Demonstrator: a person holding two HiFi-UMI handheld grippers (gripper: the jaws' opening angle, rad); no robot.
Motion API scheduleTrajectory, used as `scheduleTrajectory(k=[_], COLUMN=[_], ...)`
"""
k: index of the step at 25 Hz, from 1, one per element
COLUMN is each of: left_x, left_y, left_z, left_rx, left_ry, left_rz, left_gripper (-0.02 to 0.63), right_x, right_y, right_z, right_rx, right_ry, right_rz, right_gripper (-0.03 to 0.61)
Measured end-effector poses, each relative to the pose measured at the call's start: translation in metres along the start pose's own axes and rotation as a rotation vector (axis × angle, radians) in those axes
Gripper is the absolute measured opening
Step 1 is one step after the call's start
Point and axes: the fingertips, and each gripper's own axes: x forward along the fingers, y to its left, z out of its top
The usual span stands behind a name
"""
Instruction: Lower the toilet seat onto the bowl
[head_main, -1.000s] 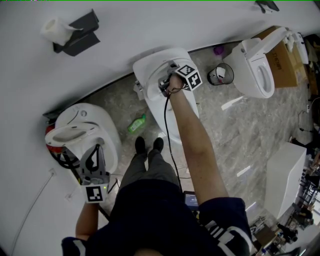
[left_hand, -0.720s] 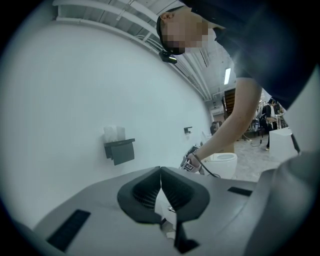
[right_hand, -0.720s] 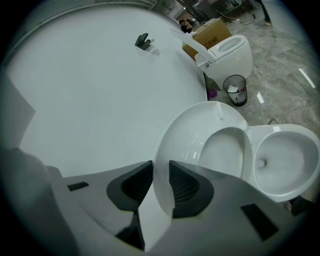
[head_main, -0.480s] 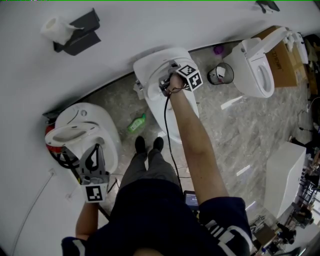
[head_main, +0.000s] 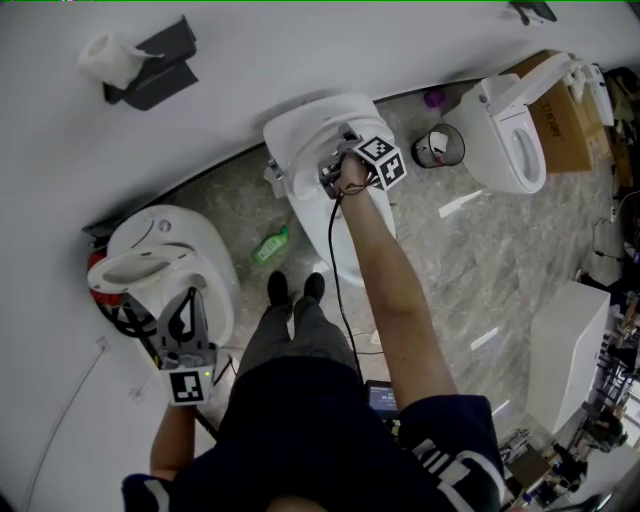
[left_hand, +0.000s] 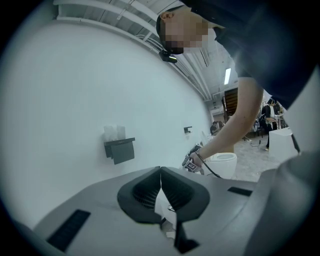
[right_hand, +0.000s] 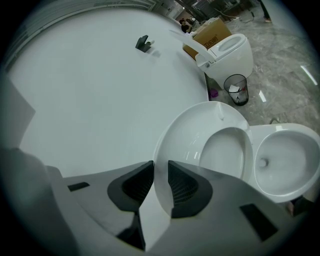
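Grasp step: the right gripper (right_hand: 158, 182), its jaws just closing, pinches the rim of the seat (right_hand: 187, 145), which stands upright behind the bowl (right_hand: 282, 165). Next, swing it down gently (no dropping). The left gripper (left_hand: 161, 195) is closed and empty.

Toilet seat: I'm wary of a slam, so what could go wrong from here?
The right gripper, whose jaws have just been closing, pinches only the thin rim of the raised seat; glossy plastic could slip and drop onto the bowl. The lid stands right behind it, so both might come down together.
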Motion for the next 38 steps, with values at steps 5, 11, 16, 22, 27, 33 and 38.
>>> scheduleTrajectory(k=[5, 11, 16, 22, 27, 33, 38], left_x=[0.002, 0.004, 0.005, 0.006, 0.005, 0.002, 0.000], left_y=[-0.002, -0.005, -0.009, -0.014, -0.019, -0.027, -0.035], left_z=[0.001, 0.002, 0.001, 0.000, 0.001, 0.003, 0.001], left_rx=[0.008, 0.017, 0.026, 0.033, 0.044, 0.053, 0.057], left_ry=[-0.002, -0.009, -0.009, -0.009, -0.010, -0.013, -0.008], left_rz=[-0.012, -0.024, -0.040, -0.057, -0.073, -0.087, -0.100], left_gripper=[0.025, 0.025, 0.025, 0.025, 0.025, 0.025, 0.025], right_x=[-0.013, -0.035, -0.055, -0.079, -0.098, -0.125, -0.144], right_y=[-0.004, -0.012, -0.021, -0.033, -0.042, -0.057, -0.071], right_z=[0.001, 0.001, 0.002, 0.002, 0.002, 0.002, 0.000], right_rx=[0.011, 0.029, 0.040, 0.057, 0.068, 0.068, 0.066], right_ry=[0.000, 0.013, 0.021, 0.025, 0.020, 0.019, 0.022], right_rz=[0.025, 0.075, 0.119, 0.170, 0.204, 0.235, 0.248], right_gripper=[0.104, 0.104, 0.103, 0.101, 0.098, 0.095, 0.092])
